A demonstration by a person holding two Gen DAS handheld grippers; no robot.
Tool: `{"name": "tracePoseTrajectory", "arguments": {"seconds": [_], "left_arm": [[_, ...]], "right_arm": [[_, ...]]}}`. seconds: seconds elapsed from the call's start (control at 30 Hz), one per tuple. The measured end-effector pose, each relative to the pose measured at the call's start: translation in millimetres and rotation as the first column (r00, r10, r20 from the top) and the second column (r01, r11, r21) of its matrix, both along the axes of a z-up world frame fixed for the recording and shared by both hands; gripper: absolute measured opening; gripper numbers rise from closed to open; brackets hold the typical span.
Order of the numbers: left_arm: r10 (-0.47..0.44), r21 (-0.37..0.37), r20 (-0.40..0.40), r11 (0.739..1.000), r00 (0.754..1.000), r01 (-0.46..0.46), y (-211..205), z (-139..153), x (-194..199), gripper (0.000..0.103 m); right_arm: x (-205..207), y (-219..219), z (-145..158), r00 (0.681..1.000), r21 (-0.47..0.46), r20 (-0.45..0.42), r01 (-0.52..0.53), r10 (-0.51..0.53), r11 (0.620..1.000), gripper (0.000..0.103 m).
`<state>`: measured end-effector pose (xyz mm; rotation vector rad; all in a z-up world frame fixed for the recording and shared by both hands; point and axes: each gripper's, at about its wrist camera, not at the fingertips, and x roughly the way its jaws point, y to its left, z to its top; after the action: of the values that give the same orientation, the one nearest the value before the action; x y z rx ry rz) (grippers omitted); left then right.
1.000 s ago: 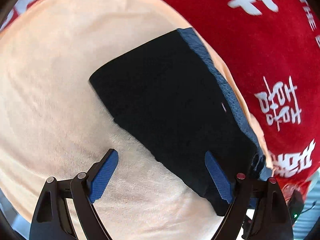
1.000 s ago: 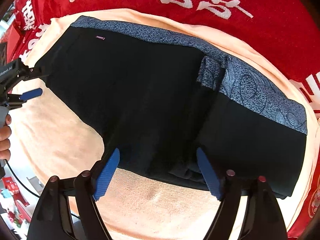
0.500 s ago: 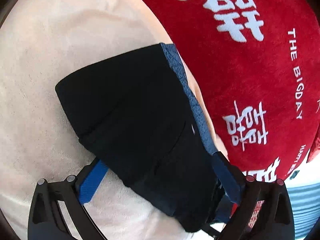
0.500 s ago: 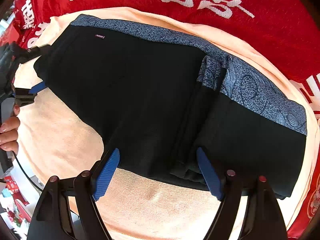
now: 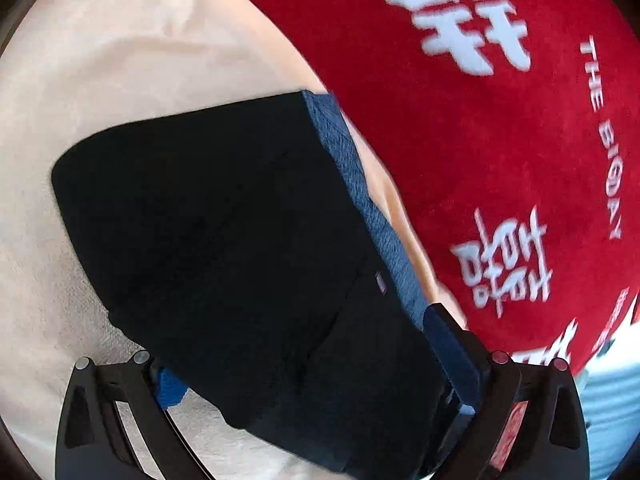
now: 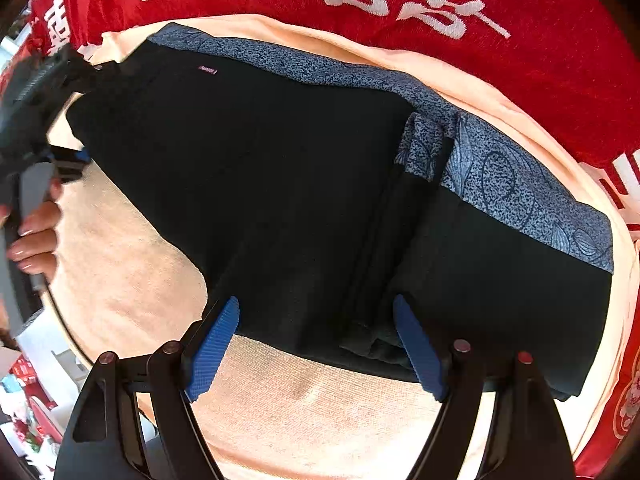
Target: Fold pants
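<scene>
My left gripper (image 5: 316, 364) tilts downward, jaws spread wide, blue pads (image 5: 450, 344) apart; my right gripper (image 6: 316, 344) points straight down, jaws parted; my hand (image 6: 34, 236) wraps the left gripper's handle

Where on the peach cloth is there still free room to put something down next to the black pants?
Free: the peach cloth in front of the black pants, between their near hem and the right gripper; also the stretch left of the pants, toward the hand. Crowded: behind the blue waistband only a thin peach strip remains before the red blanket.
</scene>
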<state>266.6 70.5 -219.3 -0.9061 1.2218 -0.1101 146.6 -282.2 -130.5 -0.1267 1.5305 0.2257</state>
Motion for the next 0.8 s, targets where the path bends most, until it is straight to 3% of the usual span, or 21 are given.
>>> {"name": "tracePoseTrajectory", "arguments": {"seconds": [0.07, 0.1, 0.13, 0.17, 0.23, 0.27, 0.3, 0.37, 0.43, 0.47, 0.53, 0.6, 0.7, 0.8], "left_arm": [[-0.011, 0.076, -0.033, 0.997, 0.999, 0.013, -5, 4, 3, 0.089], [-0.022, 0.129, -0.042, 0.991, 0.999, 0.027, -8, 8, 3, 0.074], [-0.035, 0.168, -0.049, 0.985, 0.998, 0.042, -11, 10, 4, 0.051], [-0.054, 0.235, -0.068, 0.970, 0.996, 0.068, -14, 13, 5, 0.042], [-0.106, 0.315, -0.059, 0.941, 0.993, 0.119, -18, 20, 2, 0.033], [-0.137, 0.356, -0.047, 0.923, 0.990, 0.144, -25, 26, 2, 0.033], [-0.192, 0.420, -0.027, 0.888, 0.981, 0.186, -36, 34, 0, 0.033], [-0.335, 0.578, 0.007, 0.770, 0.942, 0.270, -64, 50, -8, 0.033], [-0.452, 0.682, 0.018, 0.658, 0.892, 0.319, -89, 59, -18, 0.033], [-0.488, 0.714, 0.018, 0.617, 0.873, 0.330, -98, 61, -22, 0.033], [-0.529, 0.754, 0.010, 0.561, 0.849, 0.341, -108, 62, -28, 0.033], [-0.542, 0.771, 0.001, 0.536, 0.841, 0.344, -111, 63, -31, 0.033], [-0.543, 0.776, -0.004, 0.528, 0.840, 0.345, -114, 63, -32, 0.033], [-0.545, 0.782, -0.003, 0.521, 0.838, 0.342, -116, 65, -31, 0.033]], "right_arm": [[3, -1, 8, 1.000, 0.007, 0.008, 0.001, -0.001, 1.000, 0.083], [5, -3, 15, 1.000, 0.011, 0.021, 0.007, -0.007, 1.000, 0.083], [8, -4, 23, 0.999, 0.022, 0.030, 0.015, -0.016, 1.000, 0.083], [13, -5, 34, 0.999, 0.045, 0.045, 0.027, -0.029, 0.999, 0.083], [27, -8, 56, 0.996, 0.090, 0.072, 0.050, -0.057, 0.995, 0.083], [38, -8, 67, 0.994, 0.120, 0.078, 0.062, -0.071, 0.991, 0.083], [49, -9, 74, 0.994, 0.149, 0.072, 0.072, -0.083, 0.986, 0.083], [75, -5, 85, 0.993, 0.221, 0.034, 0.100, -0.110, 0.970, 0.083], [101, 5, 90, 0.993, 0.289, -0.013, 0.118, -0.119, 0.950, 0.083], [114, 13, 91, 0.993, 0.322, -0.041, 0.121, -0.114, 0.939, 0.084], [137, 35, 85, 0.990, 0.372, -0.110, 0.118, -0.082, 0.921, 0.086], [158, 65, 80, 0.984, 0.396, -0.174, 0.099, -0.031, 0.913, 0.086], [180, 118, 71, 0.976, 0.410, -0.205, 0.018, 0.074, 0.912, 0.088], [191, 175, 47, 0.938, 0.394, -0.291, -0.064, 0.191, 0.917, 0.088]]}}
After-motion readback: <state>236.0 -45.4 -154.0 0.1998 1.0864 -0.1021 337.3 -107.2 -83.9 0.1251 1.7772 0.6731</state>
